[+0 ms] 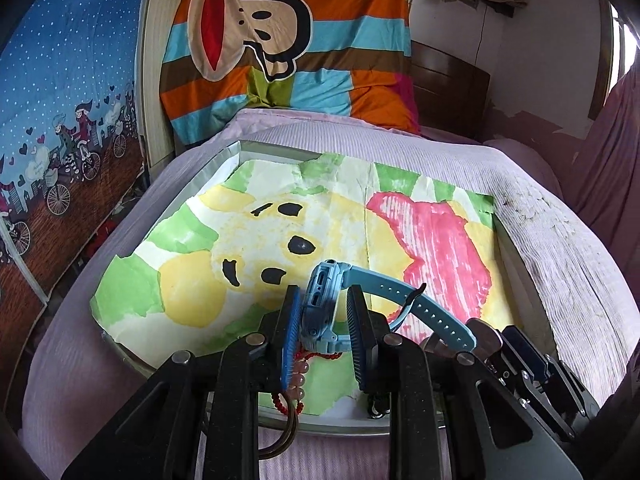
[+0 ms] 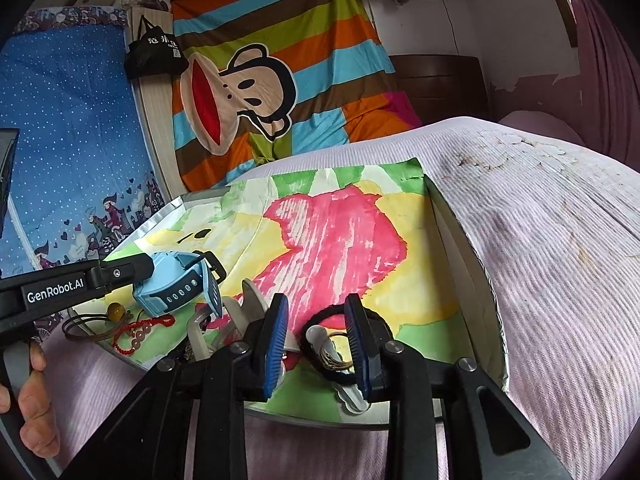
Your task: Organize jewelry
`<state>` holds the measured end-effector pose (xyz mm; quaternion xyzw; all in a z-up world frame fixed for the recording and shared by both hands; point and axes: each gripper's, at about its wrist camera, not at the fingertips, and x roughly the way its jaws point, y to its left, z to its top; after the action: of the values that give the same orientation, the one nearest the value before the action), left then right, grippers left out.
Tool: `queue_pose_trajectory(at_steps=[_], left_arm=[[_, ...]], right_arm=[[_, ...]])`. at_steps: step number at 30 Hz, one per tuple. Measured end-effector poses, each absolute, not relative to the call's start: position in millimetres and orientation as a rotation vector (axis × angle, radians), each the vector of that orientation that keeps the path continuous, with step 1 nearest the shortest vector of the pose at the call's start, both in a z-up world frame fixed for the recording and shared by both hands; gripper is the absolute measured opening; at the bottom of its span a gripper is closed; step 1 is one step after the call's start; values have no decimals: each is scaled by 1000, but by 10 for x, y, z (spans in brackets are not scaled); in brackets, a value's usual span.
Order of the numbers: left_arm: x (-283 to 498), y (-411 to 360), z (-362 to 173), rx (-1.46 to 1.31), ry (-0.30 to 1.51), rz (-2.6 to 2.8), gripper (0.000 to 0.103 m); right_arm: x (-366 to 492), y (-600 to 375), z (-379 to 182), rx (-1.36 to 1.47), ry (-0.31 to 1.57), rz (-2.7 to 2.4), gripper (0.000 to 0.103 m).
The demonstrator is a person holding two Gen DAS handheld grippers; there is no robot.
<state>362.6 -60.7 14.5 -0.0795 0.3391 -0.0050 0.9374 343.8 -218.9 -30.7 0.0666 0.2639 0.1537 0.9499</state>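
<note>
My left gripper (image 1: 323, 312) is shut on a light blue watch (image 1: 320, 312), held a little above the tray; its strap (image 1: 432, 312) trails right. The watch also shows in the right wrist view (image 2: 176, 284), clamped by the left gripper's fingers (image 2: 120, 272). Under it lie a red cord bracelet with pink beads (image 1: 298, 380) and a brown cord loop (image 2: 80, 326). My right gripper (image 2: 316, 344) is open, its fingers on either side of a black hair tie (image 2: 320, 344) that lies on a white clip (image 2: 352, 396).
A shallow silver-rimmed tray (image 1: 224, 156) lined with a painted yellow, green and pink paper rests on a lilac bedspread (image 2: 540, 260). White and clear clips (image 2: 200, 336) lie near the tray's front. A striped monkey blanket (image 1: 280, 40) hangs behind.
</note>
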Motion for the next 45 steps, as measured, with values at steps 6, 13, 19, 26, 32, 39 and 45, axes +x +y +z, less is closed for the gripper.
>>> queue_pose_trajectory(at_steps=[6,13,19,26,32,39,45], left_arm=[[3514,-644,181,-116,643,-23,33],[3407,-598,214,-118,608,-19,48],[3273,-487,304,-133,588,-3,60],[3081,-348,455,-146,554,36,76],[2851,-288,598,-123,503,55,92],[2544,-240,742,-94,466,59,94],[2265,-189,839,-114,445,63,95]], right_arm=[[3400,-2248,-275,158,509,293,49],[3327,-2332,-207,186,475,266,65],[3239,-2329,-115,183,444,264,80],[3097,-2311,-3,186,414,282,103],[2945,-2301,141,174,403,295,103],[2680,-2345,366,167,366,299,103],[2405,-2294,619,110,319,318,103]])
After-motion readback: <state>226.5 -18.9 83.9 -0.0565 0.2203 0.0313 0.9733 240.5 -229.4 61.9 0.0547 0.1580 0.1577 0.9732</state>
